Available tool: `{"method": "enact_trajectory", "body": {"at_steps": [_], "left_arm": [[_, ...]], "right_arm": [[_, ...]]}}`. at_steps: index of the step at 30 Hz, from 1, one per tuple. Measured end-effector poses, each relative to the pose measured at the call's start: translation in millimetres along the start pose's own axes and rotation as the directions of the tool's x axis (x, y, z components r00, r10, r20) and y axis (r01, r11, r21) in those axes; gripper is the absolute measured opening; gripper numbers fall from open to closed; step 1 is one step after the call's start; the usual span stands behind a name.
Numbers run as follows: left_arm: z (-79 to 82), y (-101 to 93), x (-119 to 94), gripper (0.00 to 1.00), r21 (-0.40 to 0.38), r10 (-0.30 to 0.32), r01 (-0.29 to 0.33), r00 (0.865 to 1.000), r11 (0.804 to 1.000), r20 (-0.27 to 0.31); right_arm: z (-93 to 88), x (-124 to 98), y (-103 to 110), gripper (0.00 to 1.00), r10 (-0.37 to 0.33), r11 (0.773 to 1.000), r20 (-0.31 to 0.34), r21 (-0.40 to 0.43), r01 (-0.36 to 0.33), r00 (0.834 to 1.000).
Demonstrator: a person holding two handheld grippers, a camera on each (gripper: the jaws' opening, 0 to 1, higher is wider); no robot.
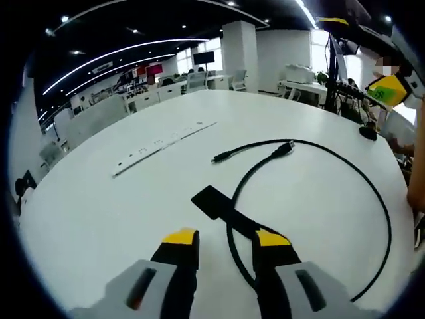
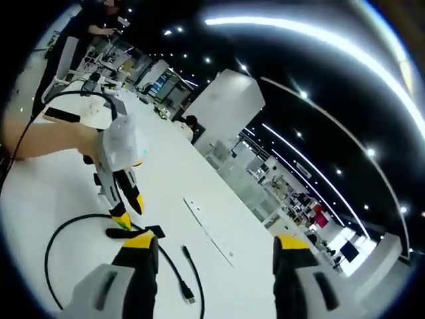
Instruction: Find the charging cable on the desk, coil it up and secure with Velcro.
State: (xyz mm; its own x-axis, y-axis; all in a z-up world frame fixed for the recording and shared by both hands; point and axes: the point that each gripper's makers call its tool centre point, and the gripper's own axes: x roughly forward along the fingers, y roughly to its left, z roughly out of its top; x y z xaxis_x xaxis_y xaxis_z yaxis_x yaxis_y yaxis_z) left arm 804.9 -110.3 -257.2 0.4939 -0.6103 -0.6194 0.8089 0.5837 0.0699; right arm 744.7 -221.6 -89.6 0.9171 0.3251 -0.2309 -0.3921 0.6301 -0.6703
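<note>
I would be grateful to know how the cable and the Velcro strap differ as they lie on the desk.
The cable is long, thin and round, lying in a wide open loop; the Velcro strap is short, flat and straight. The cable sprawls across the desk, the strap stays near the left gripper. Both are black.

No legible txt, labels or nos. anywhere.

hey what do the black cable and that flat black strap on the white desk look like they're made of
The cable looks like matte rubber or plastic sheathing: it bends in smooth loops. The strap looks like dull fabric, probably Velcro: flat, no shine. The desk seems a smooth white laminate, faintly glossy.
</note>
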Motion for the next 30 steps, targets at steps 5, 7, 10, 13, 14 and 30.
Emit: {"method": "enact_trajectory", "body": {"at_steps": [5,7,10,13,14,30], "left_arm": [[-0.6,-1.4,1.5,0.29,-0.023,-0.011,0.012,1.0,1.0,0.012],[0.7,-0.1,2.1,0.29,-0.034,-0.01,0.01,1.0,0.999,0.019],[0.3,0.9,3.3,0.27,-0.037,-0.01,0.011,1.0,0.999,0.021],[0.4,1.5,5.7,0.26,-0.056,-0.017,0.019,0.999,0.998,0.031],[0.7,1.2,6.1,0.26,-0.063,-0.019,0.022,0.999,0.998,0.036],[-2.5,-1.4,7.8,0.25,-0.065,-0.024,0.025,0.999,0.998,0.025]], "right_arm": [[-0.3,-1.8,-1.0,0.7,-0.005,1.0,-0.001,-0.006,0.005,1.0],[-0.8,-1.8,-1.7,0.69,-0.006,1.0,-0.003,-0.007,0.006,1.0],[-1.1,-1.6,-2.4,0.69,-0.006,1.0,-0.004,-0.009,0.006,1.0],[-1.1,-0.9,-2.0,0.68,-0.002,1.0,-0.003,-0.01,0.002,1.0],[-1.2,-0.6,-2.0,0.68,-0.002,1.0,-0.004,-0.01,0.002,1.0],[1.6,0.6,3.1,0.67,0.018,1.0,0.005,-0.017,-0.018,1.0]]}}
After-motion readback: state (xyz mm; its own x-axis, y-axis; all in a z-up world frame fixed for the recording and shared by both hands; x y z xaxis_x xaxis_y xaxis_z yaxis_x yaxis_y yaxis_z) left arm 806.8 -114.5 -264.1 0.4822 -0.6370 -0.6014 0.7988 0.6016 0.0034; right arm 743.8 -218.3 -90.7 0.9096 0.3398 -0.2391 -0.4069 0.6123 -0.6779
